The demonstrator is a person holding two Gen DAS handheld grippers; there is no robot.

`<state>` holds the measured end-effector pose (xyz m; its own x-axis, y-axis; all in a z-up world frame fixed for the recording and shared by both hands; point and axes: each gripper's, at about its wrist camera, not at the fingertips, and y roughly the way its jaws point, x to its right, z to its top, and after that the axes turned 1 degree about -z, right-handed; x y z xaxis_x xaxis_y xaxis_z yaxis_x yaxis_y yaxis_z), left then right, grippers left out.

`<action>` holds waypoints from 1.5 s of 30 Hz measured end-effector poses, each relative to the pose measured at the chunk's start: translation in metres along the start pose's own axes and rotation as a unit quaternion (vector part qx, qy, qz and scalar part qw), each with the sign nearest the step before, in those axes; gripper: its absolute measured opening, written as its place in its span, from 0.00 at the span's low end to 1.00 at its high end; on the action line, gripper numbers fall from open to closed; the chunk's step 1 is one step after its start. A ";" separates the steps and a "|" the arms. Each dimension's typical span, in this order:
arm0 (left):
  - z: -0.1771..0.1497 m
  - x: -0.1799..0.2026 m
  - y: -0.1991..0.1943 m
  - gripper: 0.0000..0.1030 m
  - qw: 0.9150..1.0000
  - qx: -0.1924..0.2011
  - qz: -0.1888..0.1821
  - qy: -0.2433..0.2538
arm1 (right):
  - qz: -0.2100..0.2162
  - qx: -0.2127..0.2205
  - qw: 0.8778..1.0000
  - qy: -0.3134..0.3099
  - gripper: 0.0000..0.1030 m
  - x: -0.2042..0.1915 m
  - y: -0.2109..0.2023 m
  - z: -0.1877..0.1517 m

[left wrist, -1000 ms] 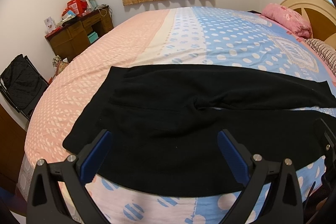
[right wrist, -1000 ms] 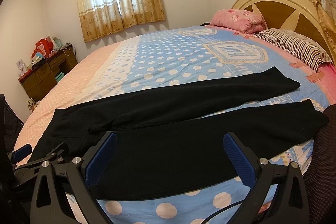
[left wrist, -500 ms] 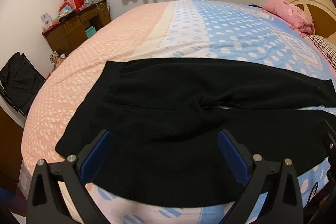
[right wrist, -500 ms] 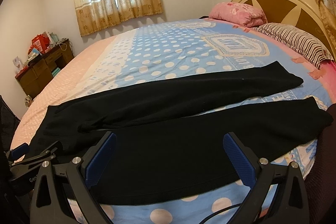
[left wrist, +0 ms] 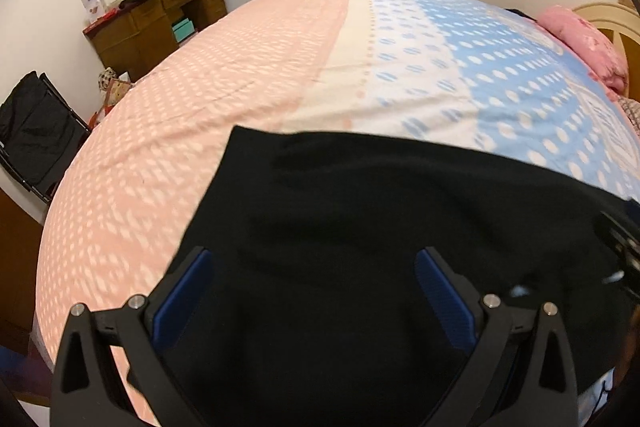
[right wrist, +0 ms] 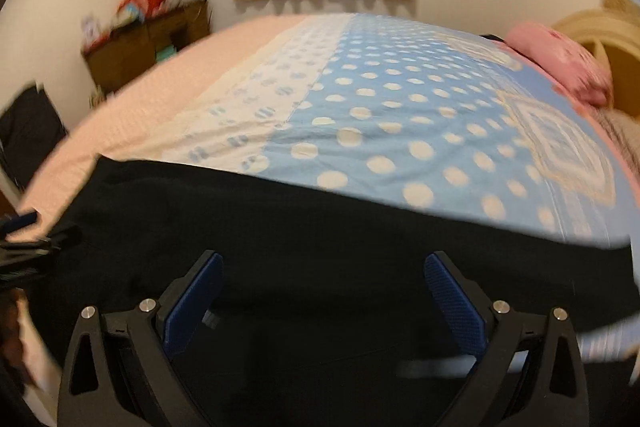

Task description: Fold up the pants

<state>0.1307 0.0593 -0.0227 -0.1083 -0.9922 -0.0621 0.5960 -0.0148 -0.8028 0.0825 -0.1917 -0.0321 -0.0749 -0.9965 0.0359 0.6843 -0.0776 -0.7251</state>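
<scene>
Black pants (left wrist: 360, 219) lie flat across the near part of the bed, waist to the left, legs running right. My left gripper (left wrist: 312, 283) is open, low over the waist and seat area, blue pads (left wrist: 184, 291) spread wide. My right gripper (right wrist: 320, 287) is open, low over the near leg of the pants (right wrist: 320, 227), pads (right wrist: 452, 303) spread wide. Each gripper shows at the other view's edge: the right one in the left wrist view (left wrist: 620, 247), the left one in the right wrist view (right wrist: 24, 239). The right wrist view is motion-blurred.
The bed (left wrist: 280, 67) has a pink, white and blue dotted cover. A pink pillow (left wrist: 588, 47) and cream headboard (right wrist: 600, 35) are at the right. A cluttered wooden desk (left wrist: 156, 19) and a folding chair holding a black garment (left wrist: 36, 135) stand at the left wall.
Both grippers have dropped much closer to the pants and moved forward; the fabric now fills the lower half of both views. Both stayed open.
</scene>
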 end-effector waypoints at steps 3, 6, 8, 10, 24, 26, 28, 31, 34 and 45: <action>0.011 -0.006 0.016 1.00 1.000 -0.017 0.002 -0.009 | 0.027 -0.031 0.999 -0.027 0.82 -0.007 0.039 0.022; 0.016 -0.013 0.032 1.00 0.999 -0.033 0.001 -0.027 | 0.059 -0.059 0.996 -0.034 0.78 -0.013 0.071 0.039; 0.018 -0.017 0.042 1.00 0.998 -0.044 0.001 -0.038 | 0.076 -0.066 0.994 -0.040 0.78 -0.016 0.087 0.049; 0.020 -0.019 0.050 1.00 0.997 -0.054 -0.008 -0.046 | 0.087 -0.073 0.992 -0.052 0.78 -0.019 0.099 0.054; 0.013 -0.024 0.055 1.00 0.997 -0.064 0.000 -0.045 | 0.116 -0.077 0.978 -0.152 0.06 -0.048 0.079 0.040; 0.007 -0.036 0.043 1.00 0.997 -0.054 -0.003 -0.057 | 0.127 -0.050 0.979 -0.154 0.06 -0.049 0.057 0.040; 0.001 -0.047 0.033 1.00 0.996 -0.050 -0.014 -0.069 | 0.135 -0.026 0.977 -0.164 0.06 -0.051 0.030 0.037; -0.010 -0.061 0.021 1.00 0.996 -0.044 -0.019 -0.075 | 0.152 -0.002 0.971 -0.182 0.06 -0.059 -0.008 0.019; -0.016 -0.069 0.009 1.00 0.997 -0.031 -0.014 -0.075 | 0.161 0.006 0.968 -0.191 0.06 -0.070 -0.035 -0.012; 0.024 -0.061 0.008 1.00 0.989 -0.036 -0.101 -0.106 | 0.149 0.020 0.969 -0.194 0.06 -0.104 -0.044 -0.105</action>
<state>0.1609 0.1167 -0.0115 -0.0455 -0.9735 0.2239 0.5194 -0.2145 -0.8272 -0.0159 -0.0813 -0.0756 0.4038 -0.9104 0.0902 0.6611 0.2222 -0.7167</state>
